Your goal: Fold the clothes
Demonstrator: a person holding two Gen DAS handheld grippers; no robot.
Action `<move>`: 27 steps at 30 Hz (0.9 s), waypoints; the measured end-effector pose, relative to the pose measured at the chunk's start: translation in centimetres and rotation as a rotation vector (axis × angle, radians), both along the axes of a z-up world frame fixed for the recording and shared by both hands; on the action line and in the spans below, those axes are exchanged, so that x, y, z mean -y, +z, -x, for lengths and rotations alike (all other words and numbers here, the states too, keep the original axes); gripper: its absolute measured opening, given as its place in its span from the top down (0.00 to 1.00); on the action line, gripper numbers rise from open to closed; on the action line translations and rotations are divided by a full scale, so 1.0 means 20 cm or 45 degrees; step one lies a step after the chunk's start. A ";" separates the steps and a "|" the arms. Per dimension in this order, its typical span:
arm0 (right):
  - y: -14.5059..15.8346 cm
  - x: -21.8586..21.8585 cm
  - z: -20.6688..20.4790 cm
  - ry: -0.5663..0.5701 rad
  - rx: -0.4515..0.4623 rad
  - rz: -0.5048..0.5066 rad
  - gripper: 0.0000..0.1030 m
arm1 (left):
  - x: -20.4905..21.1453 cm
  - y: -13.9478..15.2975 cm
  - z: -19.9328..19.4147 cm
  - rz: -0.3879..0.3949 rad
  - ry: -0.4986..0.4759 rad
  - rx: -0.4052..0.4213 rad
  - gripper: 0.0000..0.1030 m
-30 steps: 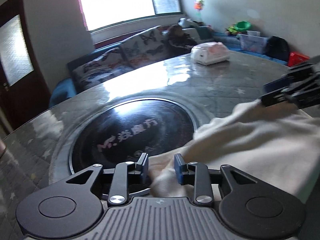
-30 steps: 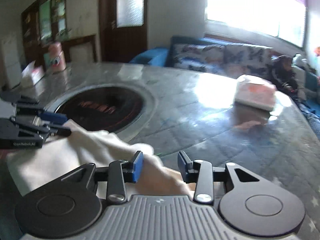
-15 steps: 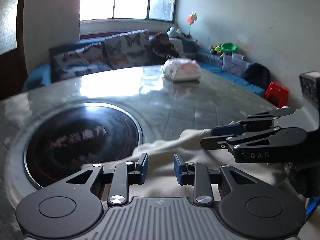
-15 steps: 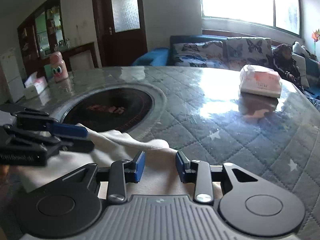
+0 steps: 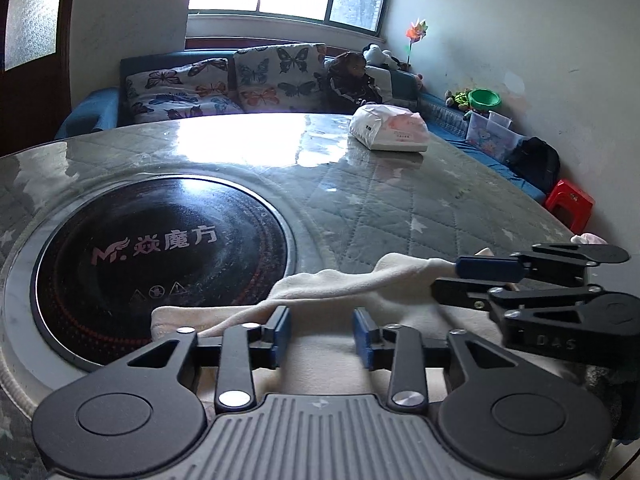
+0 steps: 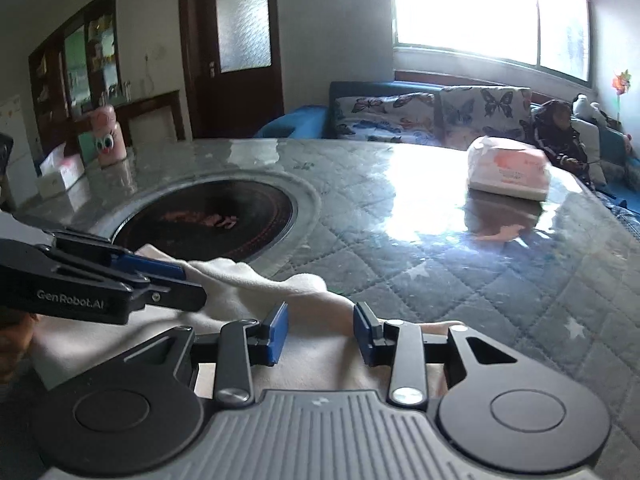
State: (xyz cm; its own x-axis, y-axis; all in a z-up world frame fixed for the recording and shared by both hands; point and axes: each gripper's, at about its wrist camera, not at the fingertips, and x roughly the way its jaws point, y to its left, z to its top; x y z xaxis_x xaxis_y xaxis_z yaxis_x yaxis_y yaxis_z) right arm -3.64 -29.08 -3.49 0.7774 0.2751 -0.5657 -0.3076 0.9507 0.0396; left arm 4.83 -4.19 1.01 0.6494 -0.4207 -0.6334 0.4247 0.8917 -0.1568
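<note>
A cream cloth (image 5: 340, 280) lies bunched on the near edge of the quilted table (image 5: 400, 208), partly over the rim of the black round cooktop (image 5: 160, 248). My left gripper (image 5: 321, 336) is open with a narrow gap, low over the cloth, and a fold lies between its blue pads. The right gripper (image 5: 446, 278) reaches in from the right, its tips at the cloth's far edge. In the right wrist view the right gripper (image 6: 320, 332) is open over a ridge of cloth (image 6: 256, 280), and the left gripper (image 6: 192, 286) comes in from the left.
A pink and white tissue pack (image 5: 390, 128) lies on the table's far side. A pink bottle (image 6: 107, 140) and a tissue box (image 6: 60, 172) stand at the far left. A butterfly sofa (image 5: 240, 80) lies beyond, and a red stool (image 5: 568, 204) stands at the right.
The cloth was held up and stretched between both grippers a second ago; now it rests on the table. The left jaws have widened a little, and both grippers have settled lower and closer together.
</note>
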 end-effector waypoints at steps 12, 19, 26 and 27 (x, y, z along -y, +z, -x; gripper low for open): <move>-0.04 0.13 0.08 -0.090 -0.038 0.002 0.65 | 0.04 -0.04 -0.01 -0.002 0.012 0.012 0.52; 0.00 0.15 0.12 -0.101 0.012 0.022 0.65 | 0.07 -0.06 0.02 -0.035 -0.003 0.071 0.46; 0.02 0.12 0.29 -0.027 0.058 0.167 0.65 | 0.09 -0.08 0.04 -0.051 -0.013 0.108 0.37; 0.01 0.11 0.31 -0.017 0.066 0.213 0.64 | 0.10 -0.08 0.05 -0.058 -0.015 0.115 0.36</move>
